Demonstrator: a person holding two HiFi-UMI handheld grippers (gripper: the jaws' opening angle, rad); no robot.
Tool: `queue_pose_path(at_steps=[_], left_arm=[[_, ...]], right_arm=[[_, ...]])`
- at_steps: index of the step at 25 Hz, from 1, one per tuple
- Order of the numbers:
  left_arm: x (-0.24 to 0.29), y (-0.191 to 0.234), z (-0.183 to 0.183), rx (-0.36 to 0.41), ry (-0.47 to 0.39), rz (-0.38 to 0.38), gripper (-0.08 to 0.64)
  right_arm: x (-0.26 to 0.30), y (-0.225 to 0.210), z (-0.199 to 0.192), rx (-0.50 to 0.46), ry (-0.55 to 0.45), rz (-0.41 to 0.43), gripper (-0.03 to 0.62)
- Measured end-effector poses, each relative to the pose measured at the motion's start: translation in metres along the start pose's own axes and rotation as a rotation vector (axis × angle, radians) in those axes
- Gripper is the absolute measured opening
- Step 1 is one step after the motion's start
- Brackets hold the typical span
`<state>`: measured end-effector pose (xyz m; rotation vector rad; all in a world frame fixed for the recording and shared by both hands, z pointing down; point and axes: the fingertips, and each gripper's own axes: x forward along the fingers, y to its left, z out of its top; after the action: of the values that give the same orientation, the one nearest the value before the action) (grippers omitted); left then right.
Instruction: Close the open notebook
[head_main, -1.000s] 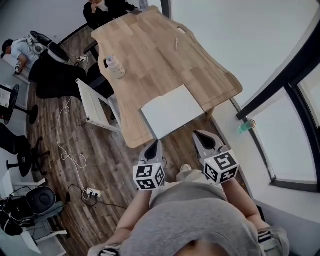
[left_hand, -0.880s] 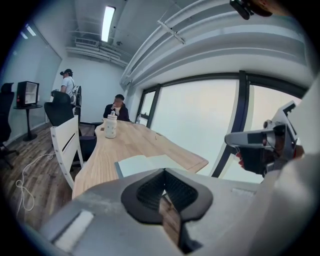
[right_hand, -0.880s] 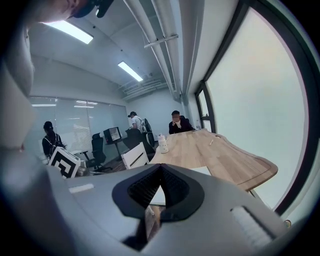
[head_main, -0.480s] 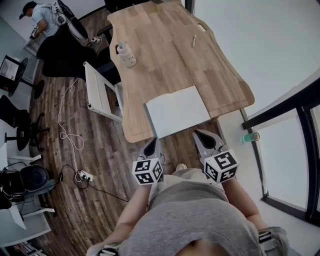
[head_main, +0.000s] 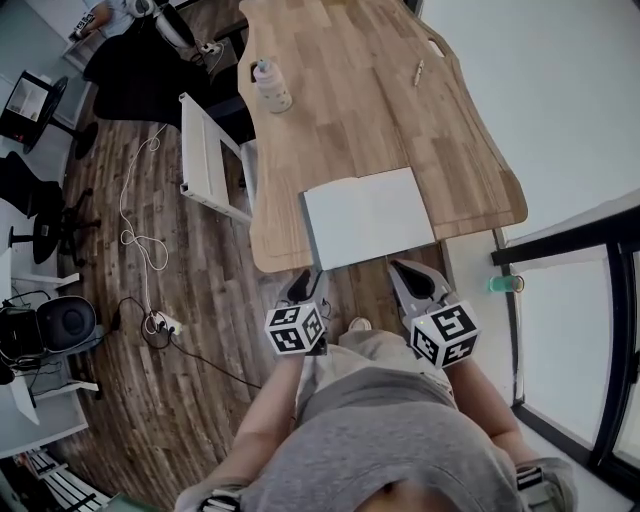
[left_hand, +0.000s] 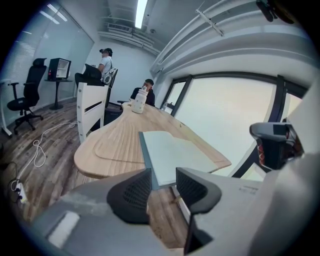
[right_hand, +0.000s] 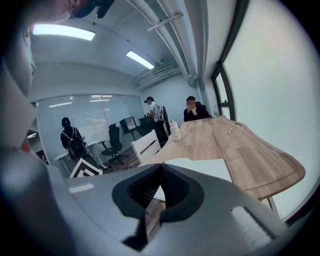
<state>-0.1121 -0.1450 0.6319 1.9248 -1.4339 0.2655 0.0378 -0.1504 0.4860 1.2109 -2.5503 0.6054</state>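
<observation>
The open notebook (head_main: 368, 217) lies flat with blank white pages on the near end of the wooden table (head_main: 350, 110). My left gripper (head_main: 304, 284) hovers just short of the table's near edge, below the notebook's left corner. Its jaws are opening, a gap shows between them in the left gripper view (left_hand: 162, 175), and nothing is between them; the notebook (left_hand: 170, 152) lies beyond. My right gripper (head_main: 407, 273) sits below the notebook's right corner, off the table. Its jaws meet at the tips (right_hand: 160, 169), shut on nothing, with the notebook (right_hand: 202, 169) ahead.
A bottle (head_main: 272, 85) stands at the table's far left, and a pen (head_main: 419, 71) lies far right. A white chair (head_main: 208, 160) stands left of the table. A green cup (head_main: 503, 284) sits on the window sill. Cables and a power strip (head_main: 160, 322) lie on the floor. People sit and stand at the room's far end.
Both grippers have sunk and come closer to the table's near edge and the notebook. The whole view has swung, so the table now fills more of the upper middle.
</observation>
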Motion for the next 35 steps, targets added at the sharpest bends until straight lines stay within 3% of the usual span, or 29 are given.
queue_pose_path(at_steps=[16, 24, 28, 35], left_arm=[[0.032, 0.022, -0.036, -0.067, 0.072, 0.019, 0.158], [0.031, 0.019, -0.033, -0.073, 0.058, -0.019, 0.103], [0.028, 0.019, -0.029, -0.070, 0.041, -0.017, 0.038], [0.021, 0.010, -0.017, -0.048, 0.017, -0.017, 0.011]], right_arm=[[0.000, -0.007, -0.018, 0.015, 0.045, -0.009, 0.002], [-0.001, -0.008, -0.013, 0.010, 0.035, -0.021, 0.002], [-0.001, -0.005, -0.012, 0.003, 0.030, -0.015, 0.002], [-0.007, 0.000, -0.004, -0.006, -0.003, -0.013, 0.002]])
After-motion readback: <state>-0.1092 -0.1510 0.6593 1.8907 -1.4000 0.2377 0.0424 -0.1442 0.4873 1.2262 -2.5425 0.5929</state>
